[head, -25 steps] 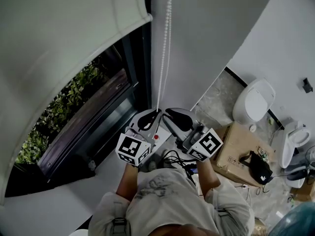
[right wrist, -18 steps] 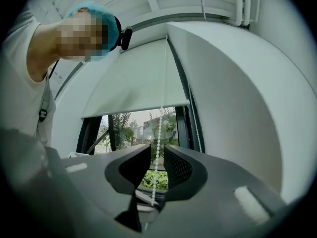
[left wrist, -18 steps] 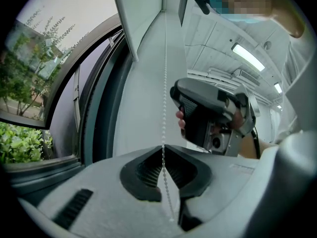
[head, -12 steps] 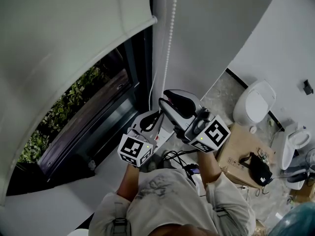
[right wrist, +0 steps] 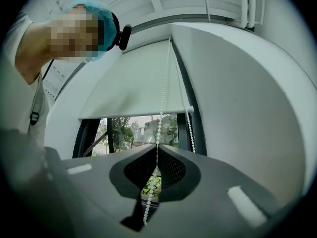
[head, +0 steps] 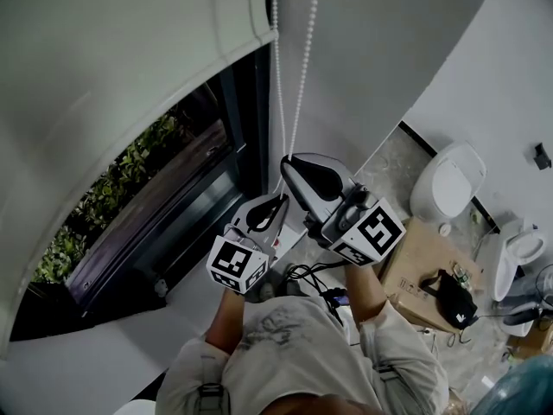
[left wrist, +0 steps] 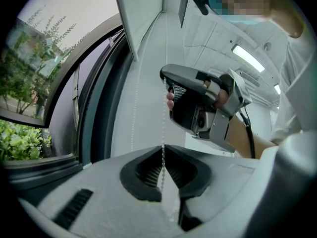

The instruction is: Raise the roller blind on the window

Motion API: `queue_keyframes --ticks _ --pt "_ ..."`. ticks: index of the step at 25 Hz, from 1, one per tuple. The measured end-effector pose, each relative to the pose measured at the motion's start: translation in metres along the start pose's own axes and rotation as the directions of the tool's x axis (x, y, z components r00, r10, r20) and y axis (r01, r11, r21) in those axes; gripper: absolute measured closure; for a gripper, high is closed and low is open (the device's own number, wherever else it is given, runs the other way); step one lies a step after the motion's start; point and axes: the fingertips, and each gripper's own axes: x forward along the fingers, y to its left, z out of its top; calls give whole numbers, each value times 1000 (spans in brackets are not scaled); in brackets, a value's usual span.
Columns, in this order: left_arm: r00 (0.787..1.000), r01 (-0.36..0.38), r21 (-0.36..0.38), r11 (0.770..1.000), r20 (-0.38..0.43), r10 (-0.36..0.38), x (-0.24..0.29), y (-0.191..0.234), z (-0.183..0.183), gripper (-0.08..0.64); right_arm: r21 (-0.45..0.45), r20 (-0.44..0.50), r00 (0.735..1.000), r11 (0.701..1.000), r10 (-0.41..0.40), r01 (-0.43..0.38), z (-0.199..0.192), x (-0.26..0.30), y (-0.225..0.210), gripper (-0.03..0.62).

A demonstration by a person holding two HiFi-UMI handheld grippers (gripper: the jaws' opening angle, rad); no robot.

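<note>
Beside the window (head: pixel 130 180), left gripper (head: pixel 275 200) and right gripper (head: pixel 289 167) both pinch the bead chain (head: pixel 300 85), right one higher

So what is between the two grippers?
A bead chain runs from the left gripper up to the right gripper; the left gripper view shows it.

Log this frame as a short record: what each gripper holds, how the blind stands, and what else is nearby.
left gripper: shut on the bead chain
right gripper: shut on the same strand, higher up than the left gripper
roller blind: partly raised, bottom bar above the exposed lower pane
window: dark frame, greenery outside
floor at right: cardboard box, toilet
</note>
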Motion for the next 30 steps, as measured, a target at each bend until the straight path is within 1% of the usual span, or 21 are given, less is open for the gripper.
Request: queue_keyframes --ticks 5,15,21,30 --pt "1000 -9 -2 1000 -28 9 -1 3 -12 540 -33 -62 998 999 -27 25 -14 0 -1 580" --pt "995 -18 -30 999 -98 15 0 8 -50 538 0 -127 991 999 -52 52 -51 -8 -4 581" --pt "990 -16 -75 997 -144 5 -2 10 -76 539 30 -166 984 997 -61 66 -77 -14 -3 581" --pt "979 -24 -103 994 -202 3 -6 9 -103 538 63 -201 978 995 -63 77 -101 -24 1 581"
